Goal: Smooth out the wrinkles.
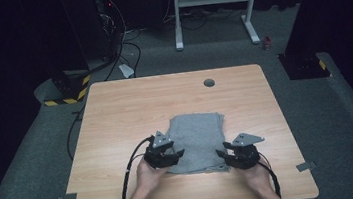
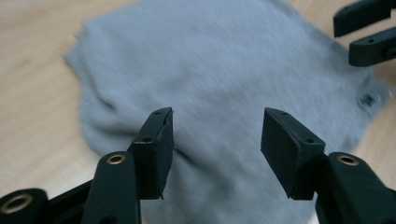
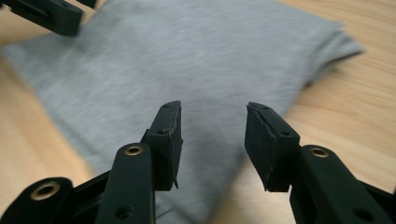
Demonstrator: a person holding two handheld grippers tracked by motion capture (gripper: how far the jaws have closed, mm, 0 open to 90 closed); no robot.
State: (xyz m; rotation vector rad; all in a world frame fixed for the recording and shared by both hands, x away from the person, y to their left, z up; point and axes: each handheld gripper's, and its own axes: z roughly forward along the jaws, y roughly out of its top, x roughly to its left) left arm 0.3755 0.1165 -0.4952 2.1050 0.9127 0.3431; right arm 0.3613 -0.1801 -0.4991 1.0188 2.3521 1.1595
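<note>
The folded grey cloth (image 1: 197, 142) lies on the wooden table (image 1: 115, 111), and everything here is placed from it. Your left gripper (image 1: 174, 154) sits at its near left corner and your right gripper (image 1: 221, 153) at its near right corner, about equally close, both pointing inward over the near edge. Each has its jaws parted partway with nothing between the pads; the fabric lies just beyond and beneath them. The cloth's long axis runs away from you, so I judge any next fold would carry that near edge straight forward.
</note>
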